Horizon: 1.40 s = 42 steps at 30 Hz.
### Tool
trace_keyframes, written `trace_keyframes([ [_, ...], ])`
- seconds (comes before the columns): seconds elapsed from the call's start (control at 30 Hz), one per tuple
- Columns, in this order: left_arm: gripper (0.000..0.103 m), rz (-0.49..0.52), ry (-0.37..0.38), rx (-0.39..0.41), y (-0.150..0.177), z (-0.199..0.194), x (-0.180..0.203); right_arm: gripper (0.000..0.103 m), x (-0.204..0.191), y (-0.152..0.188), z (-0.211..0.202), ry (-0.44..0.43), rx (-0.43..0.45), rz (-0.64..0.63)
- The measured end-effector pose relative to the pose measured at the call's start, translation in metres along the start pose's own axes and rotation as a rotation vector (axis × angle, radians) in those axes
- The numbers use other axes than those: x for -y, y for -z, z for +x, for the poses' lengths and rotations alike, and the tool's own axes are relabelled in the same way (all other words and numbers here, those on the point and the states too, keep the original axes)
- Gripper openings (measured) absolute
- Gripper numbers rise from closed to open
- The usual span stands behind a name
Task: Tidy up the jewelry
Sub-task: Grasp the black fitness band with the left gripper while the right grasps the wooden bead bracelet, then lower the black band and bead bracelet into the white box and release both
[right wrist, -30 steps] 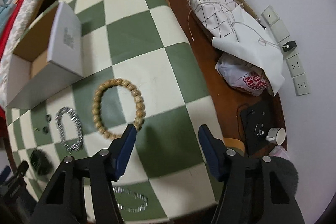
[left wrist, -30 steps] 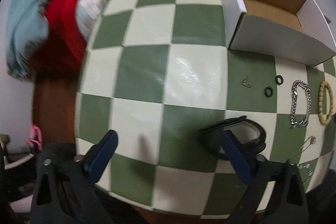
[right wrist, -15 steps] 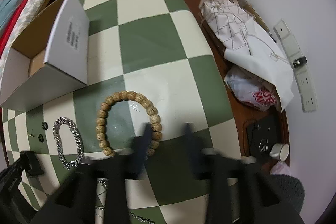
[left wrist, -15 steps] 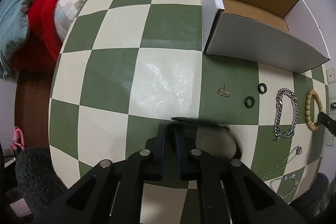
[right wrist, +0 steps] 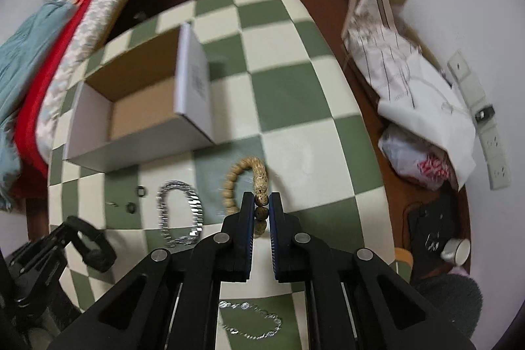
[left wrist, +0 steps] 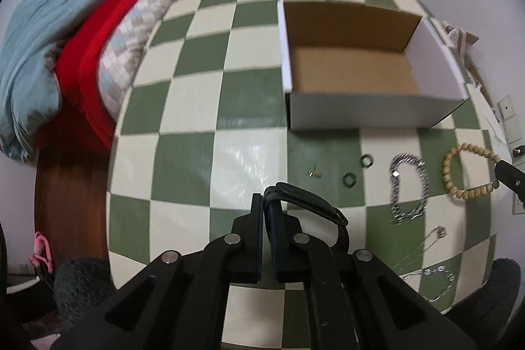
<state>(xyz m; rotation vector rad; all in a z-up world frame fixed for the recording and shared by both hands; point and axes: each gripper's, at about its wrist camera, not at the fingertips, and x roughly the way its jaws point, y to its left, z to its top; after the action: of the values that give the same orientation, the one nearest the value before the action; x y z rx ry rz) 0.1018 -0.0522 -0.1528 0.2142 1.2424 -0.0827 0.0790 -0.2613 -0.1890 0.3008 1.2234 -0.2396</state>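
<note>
In the left wrist view, the table (left wrist: 193,153) has a smooth, shiny cover of green and cream squares. On it stands an open cardboard box (left wrist: 361,113), white outside and brown inside, with nothing visible on its floor. In front of the box lie two small dark rings (left wrist: 367,160), a tiny gold piece (left wrist: 314,174), a heavy silver chain bracelet (left wrist: 408,187) with flat links, a wooden bead bracelet (left wrist: 466,169) of round pale beads, and thin silver chains (left wrist: 430,279) near the table edge. The left gripper (left wrist: 267,202) points steeply down at the table. Its jaws have just been closing and now they clench the edge of a black band bracelet (left wrist: 311,202), a matte smooth loop that stands out to the right of the fingers. At the left side a bed with a blue blanket (left wrist: 42,41) and red cloth is visible.

In the right wrist view, the right gripper (right wrist: 262,202) also points steeply down. Its jaws have just been closing, and they grasp the wooden bead bracelet between the blue pads: one speckled bead sits between the tips, and the rest of the loop hangs forward, with its far part near or on the table; I cannot tell if it touches. To the left lie the silver chain bracelet and the dark rings, and the box stands behind them. The left gripper with the black band shows in the lower left corner. A white bag (right wrist: 416,100) lies on the floor at the right.
</note>
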Motion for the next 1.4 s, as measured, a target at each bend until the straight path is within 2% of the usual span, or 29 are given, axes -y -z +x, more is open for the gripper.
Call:
trace_keyframes([
  [0.33,0.001,-0.007,0.043,0.137,-0.038,-0.036,-0.018,0.009,-0.031,-0.008,-0.057,-0.020,0.102,-0.083],
  [0.57,0.001,-0.019,0.091,0.197,-0.064,-0.063,-0.017,0.009,-0.051,-0.020,-0.090,-0.076,0.164,-0.117],
  [0.8,0.001,-0.016,0.108,0.226,-0.102,-0.067,-0.018,0.009,-0.074,-0.051,-0.107,-0.107,0.217,-0.160],
  [0.97,0.001,-0.014,0.122,0.192,-0.132,-0.052,-0.020,0.009,-0.082,-0.084,-0.094,-0.131,0.212,-0.161],
  [1.13,0.001,-0.027,0.152,0.129,-0.155,-0.022,-0.021,0.009,-0.085,-0.117,-0.057,-0.169,0.142,-0.145],
  [1.33,0.002,-0.038,0.214,0.043,-0.177,0.019,-0.016,0.009,-0.094,-0.140,-0.009,-0.168,0.053,-0.156],
  [1.4,0.008,-0.034,0.224,0.013,-0.182,0.030,-0.013,0.009,-0.095,-0.145,0.006,-0.163,0.026,-0.156],
])
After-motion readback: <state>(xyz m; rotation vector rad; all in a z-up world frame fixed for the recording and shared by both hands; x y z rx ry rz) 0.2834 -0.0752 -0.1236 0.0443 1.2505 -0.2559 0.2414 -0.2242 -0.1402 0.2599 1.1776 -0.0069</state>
